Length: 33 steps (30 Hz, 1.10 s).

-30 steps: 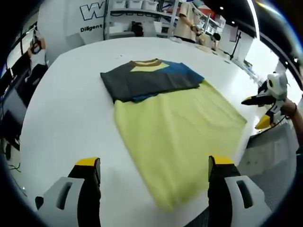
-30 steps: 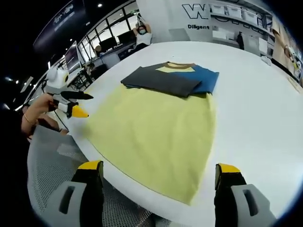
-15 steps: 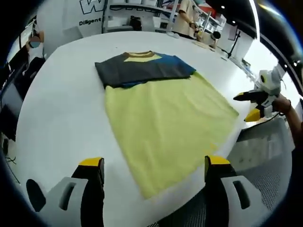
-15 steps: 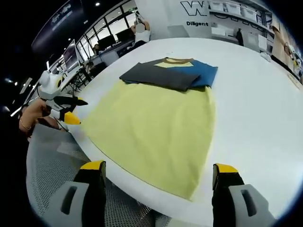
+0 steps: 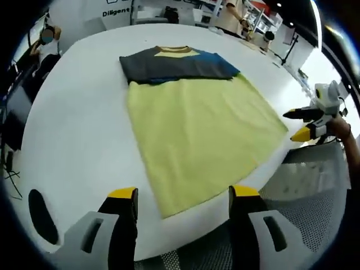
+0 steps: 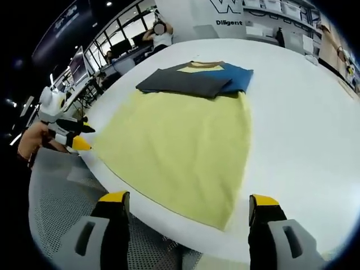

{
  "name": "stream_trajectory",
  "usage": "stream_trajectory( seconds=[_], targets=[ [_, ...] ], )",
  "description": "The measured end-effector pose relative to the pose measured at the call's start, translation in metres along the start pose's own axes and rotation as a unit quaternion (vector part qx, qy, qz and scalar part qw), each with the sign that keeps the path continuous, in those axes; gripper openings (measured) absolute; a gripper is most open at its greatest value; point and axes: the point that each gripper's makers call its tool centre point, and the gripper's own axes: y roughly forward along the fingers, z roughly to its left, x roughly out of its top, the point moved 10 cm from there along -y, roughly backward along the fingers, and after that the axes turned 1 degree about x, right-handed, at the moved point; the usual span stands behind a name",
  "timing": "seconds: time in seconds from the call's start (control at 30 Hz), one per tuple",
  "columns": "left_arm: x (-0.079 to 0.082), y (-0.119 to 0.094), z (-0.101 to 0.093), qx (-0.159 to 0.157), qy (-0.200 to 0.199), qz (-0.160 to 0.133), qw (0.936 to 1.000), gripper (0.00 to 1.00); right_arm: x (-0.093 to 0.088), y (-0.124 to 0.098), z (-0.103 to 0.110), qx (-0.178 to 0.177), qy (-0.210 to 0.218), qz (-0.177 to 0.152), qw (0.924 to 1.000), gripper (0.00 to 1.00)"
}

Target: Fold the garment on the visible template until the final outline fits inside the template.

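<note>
A yellow short-sleeved cotton garment [image 5: 197, 135] lies flat on the round white worktop [image 5: 73, 129], its hem at the near edge. Its dark grey and blue sleeves [image 5: 174, 63] are folded across the chest at the far end, below the brown collar [image 6: 206, 64]. The left gripper [image 5: 183, 197] hovers over the near edge with its jaws spread and empty. The right gripper [image 6: 188, 199] does likewise, and it also shows at the right of the left gripper view, beside the worktop's edge.

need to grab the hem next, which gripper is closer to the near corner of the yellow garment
Left. The left gripper hovers just short of the yellow fabric garment's near corner; the right gripper hangs off the round white table's edge, beside the garment's side.
</note>
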Motion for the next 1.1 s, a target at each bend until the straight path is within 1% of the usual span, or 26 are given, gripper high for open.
stream_trajectory(
  seconds=[0.03, 0.13, 0.17, 0.2, 0.23, 0.27, 0.3, 0.37, 0.4, 0.47, 0.53, 0.57, 0.6, 0.67, 0.77, 0.8, 0.9, 1.0, 1.1],
  targets=[
    [-0.007, -0.001, -0.006, -0.005, -0.025, 0.021, 0.9995, 0.59, -0.002, 0.001, -0.001, -0.004, 0.004, 0.005, 1.0000, 0.84],
    [-0.011, -0.001, -0.010, -0.006, -0.031, 0.029, 0.9991, 0.53, -0.004, 0.000, -0.002, -0.005, 0.008, 0.005, 0.9999, 0.80],
    [-0.013, -0.003, -0.011, 0.012, -0.028, 0.045, 0.9985, 0.51, -0.005, 0.000, -0.003, -0.007, 0.012, 0.008, 0.9999, 0.79],
    [-0.014, -0.004, -0.011, 0.025, -0.030, 0.052, 0.9979, 0.50, -0.009, 0.002, -0.004, -0.009, 0.015, 0.015, 0.9997, 0.77],
    [-0.017, -0.004, -0.013, 0.025, -0.040, 0.055, 0.9974, 0.48, -0.015, 0.004, -0.007, -0.019, 0.025, 0.028, 0.9991, 0.74],
    [-0.022, -0.003, -0.013, 0.027, -0.064, 0.072, 0.9950, 0.47, -0.018, 0.005, -0.010, -0.028, 0.028, 0.036, 0.9986, 0.71],
    [-0.024, -0.004, -0.014, 0.029, -0.069, 0.071, 0.9946, 0.45, -0.023, 0.006, -0.014, -0.040, 0.043, 0.049, 0.9971, 0.67],
    [-0.024, -0.004, -0.014, 0.030, -0.076, 0.067, 0.9944, 0.42, -0.024, 0.006, -0.014, -0.043, 0.048, 0.049, 0.9967, 0.63],
    [-0.025, -0.004, -0.015, 0.027, -0.081, 0.068, 0.9940, 0.41, -0.024, 0.006, -0.016, -0.046, 0.048, 0.048, 0.9966, 0.61],
    [-0.026, -0.002, -0.016, 0.027, -0.080, 0.068, 0.9941, 0.41, -0.023, 0.005, -0.016, -0.051, 0.054, 0.048, 0.9961, 0.57],
    [-0.026, -0.003, -0.016, 0.030, -0.080, 0.071, 0.9938, 0.39, -0.023, 0.005, -0.018, -0.057, 0.056, 0.051, 0.9955, 0.47],
    [-0.027, -0.002, -0.015, 0.032, -0.080, 0.072, 0.9936, 0.38, -0.025, 0.003, -0.019, -0.064, 0.056, 0.060, 0.9945, 0.41],
    [-0.028, -0.002, -0.014, 0.035, -0.085, 0.075, 0.9929, 0.37, -0.025, 0.003, -0.020, -0.070, 0.049, 0.063, 0.9943, 0.33],
    [-0.029, -0.002, -0.013, 0.037, -0.090, 0.078, 0.9922, 0.36, -0.027, 0.004, -0.020, -0.072, 0.050, 0.065, 0.9941, 0.25],
    [-0.031, -0.002, -0.013, 0.039, -0.097, 0.080, 0.9913, 0.34, -0.027, 0.003, -0.021, -0.074, 0.057, 0.063, 0.9936, 0.22],
    [-0.031, -0.001, -0.013, 0.040, -0.103, 0.085, 0.9903, 0.33, -0.028, 0.003, -0.023, -0.076, 0.061, 0.062, 0.9933, 0.20],
    [-0.032, -0.001, -0.012, 0.047, -0.096, 0.089, 0.9903, 0.29, -0.029, 0.002, -0.025, -0.084, 0.066, 0.065, 0.9921, 0.12],
    [-0.032, -0.001, -0.011, 0.053, -0.094, 0.089, 0.9902, 0.24, -0.030, 0.001, -0.026, -0.087, 0.068, 0.065, 0.9917, 0.04],
    [-0.033, -0.001, -0.009, 0.057, -0.094, 0.090, 0.9898, 0.15, -0.030, 0.001, -0.027, -0.089, 0.072, 0.064, 0.9913, 0.00]
  ],
)
